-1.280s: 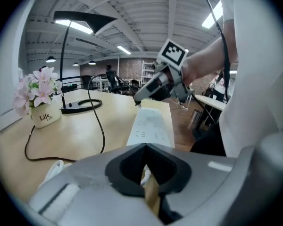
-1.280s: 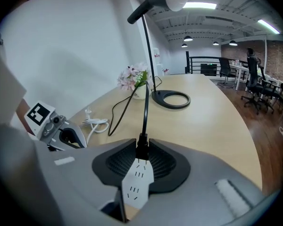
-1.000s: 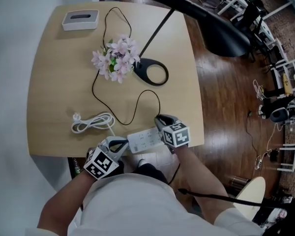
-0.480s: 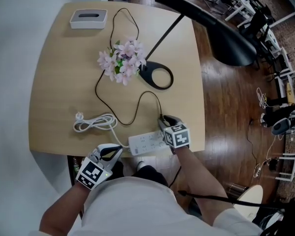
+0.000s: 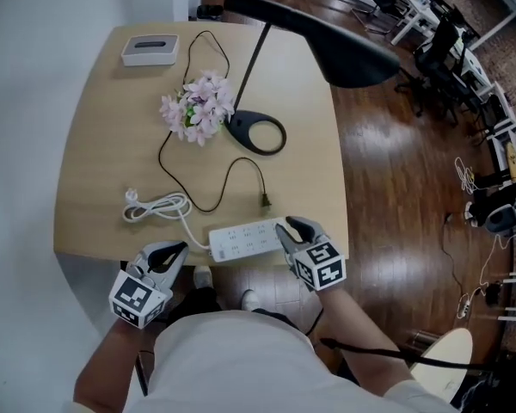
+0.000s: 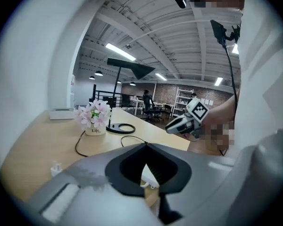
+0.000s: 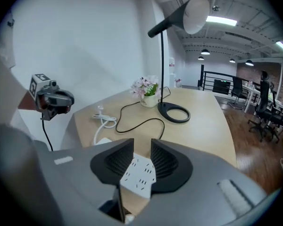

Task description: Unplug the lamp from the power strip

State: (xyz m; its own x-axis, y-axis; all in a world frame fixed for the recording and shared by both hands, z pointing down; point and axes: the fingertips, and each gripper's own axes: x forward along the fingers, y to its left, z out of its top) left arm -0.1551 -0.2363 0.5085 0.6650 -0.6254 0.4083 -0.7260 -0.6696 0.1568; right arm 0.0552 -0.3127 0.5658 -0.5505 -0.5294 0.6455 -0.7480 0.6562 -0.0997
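Here, left gripper (image 5: 176,249): fingers pressed together on nothing, just off the near edge of the bench (image 5: 95,144).
White cord (image 5: 155,206): coiled on the bench, running into the power strip's left end.
Power strip (image 5: 241,241): flat along the near edge, sockets up.
Lamp plug (image 5: 264,200): out of the strip, lying just beyond it, its black lead looping away across the bench.
Lamp base (image 5: 258,132): farther back, beside the flowers (image 5: 196,110).
Right gripper (image 5: 285,226): fingers spread over the strip's right end, which shows in the gap, not pinched.
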